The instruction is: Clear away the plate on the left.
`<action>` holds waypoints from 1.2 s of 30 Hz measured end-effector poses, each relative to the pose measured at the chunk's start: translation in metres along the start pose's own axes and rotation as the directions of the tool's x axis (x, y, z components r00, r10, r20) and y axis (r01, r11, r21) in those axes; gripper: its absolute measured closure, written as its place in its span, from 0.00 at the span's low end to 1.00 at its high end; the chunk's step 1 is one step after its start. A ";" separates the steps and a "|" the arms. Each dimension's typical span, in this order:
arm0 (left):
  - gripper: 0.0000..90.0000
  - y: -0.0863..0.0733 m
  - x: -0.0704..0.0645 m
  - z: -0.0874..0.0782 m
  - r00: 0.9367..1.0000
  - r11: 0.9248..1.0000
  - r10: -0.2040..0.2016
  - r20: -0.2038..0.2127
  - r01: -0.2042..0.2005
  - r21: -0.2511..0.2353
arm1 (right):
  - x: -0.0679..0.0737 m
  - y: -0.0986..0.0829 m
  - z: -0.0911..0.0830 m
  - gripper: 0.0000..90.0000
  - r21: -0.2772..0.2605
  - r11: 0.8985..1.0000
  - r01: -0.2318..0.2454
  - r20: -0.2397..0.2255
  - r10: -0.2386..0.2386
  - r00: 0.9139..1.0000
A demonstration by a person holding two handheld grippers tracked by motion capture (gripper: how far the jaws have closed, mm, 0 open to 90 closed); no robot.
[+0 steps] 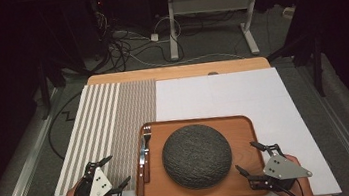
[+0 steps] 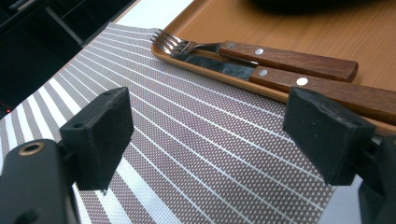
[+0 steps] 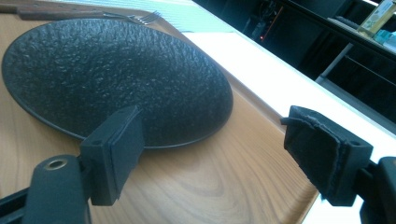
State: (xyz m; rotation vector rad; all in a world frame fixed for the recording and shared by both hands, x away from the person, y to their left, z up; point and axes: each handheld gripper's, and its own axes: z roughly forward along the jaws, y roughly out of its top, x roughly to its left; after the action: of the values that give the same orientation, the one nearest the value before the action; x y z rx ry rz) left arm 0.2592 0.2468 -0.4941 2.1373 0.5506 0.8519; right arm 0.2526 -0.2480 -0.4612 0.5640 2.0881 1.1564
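Round, rough-textured dark plate (image 1: 197, 156) sits centred on wooden tray (image 1: 250, 179); wood-handled fork (image 1: 146, 141) and knife (image 1: 144, 164) beside it. Left gripper (image 1: 109, 173) over striped woven mat (image 1: 114, 115), jaws spread. Right gripper (image 1: 248, 159) over tray corner, jaws spread, empty.

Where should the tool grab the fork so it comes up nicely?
Probably by the wooden handle of the fork, not the tines. It lies flat along the left edge of the tray with a knife right beside it, so the left tool, open and nearest, would best come down from above, jaws straddling the handle's end nearest the person, where the grip is thick.
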 end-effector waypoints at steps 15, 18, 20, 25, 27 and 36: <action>0.18 0.000 -0.002 0.001 1.000 1.000 0.018 0.018 -0.018 0.008 | 0.002 0.001 0.002 0.23 0.002 1.000 0.002 -0.003 -0.002 1.000; 0.18 0.000 -0.003 0.001 1.000 1.000 0.020 0.017 -0.020 0.007 | 0.002 0.001 0.002 0.23 0.000 1.000 0.004 -0.003 -0.004 1.000; 0.18 0.000 -0.003 0.001 1.000 1.000 0.022 0.016 -0.023 0.012 | 0.003 0.002 0.002 0.23 0.000 1.000 0.005 -0.002 -0.005 1.000; 0.18 0.000 -0.003 0.002 0.999 1.000 0.026 0.019 -0.026 0.015 | 0.003 0.002 0.003 0.23 0.003 1.000 0.007 -0.004 -0.007 1.000; 0.18 0.000 -0.003 0.002 0.999 1.000 0.024 0.021 -0.025 0.015 | 0.003 0.002 0.002 0.23 0.003 1.000 0.004 -0.003 -0.004 1.000; 0.18 0.001 -0.002 0.004 1.000 1.000 0.023 0.017 -0.024 0.017 | 0.001 0.000 0.002 0.23 0.001 1.000 -0.003 0.000 0.003 1.000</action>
State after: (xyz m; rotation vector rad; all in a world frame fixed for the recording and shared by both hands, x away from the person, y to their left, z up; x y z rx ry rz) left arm 0.2609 0.2432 -0.4954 2.1686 0.5270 0.8439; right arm 0.2534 -0.2466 -0.4618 0.5681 2.0882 1.1570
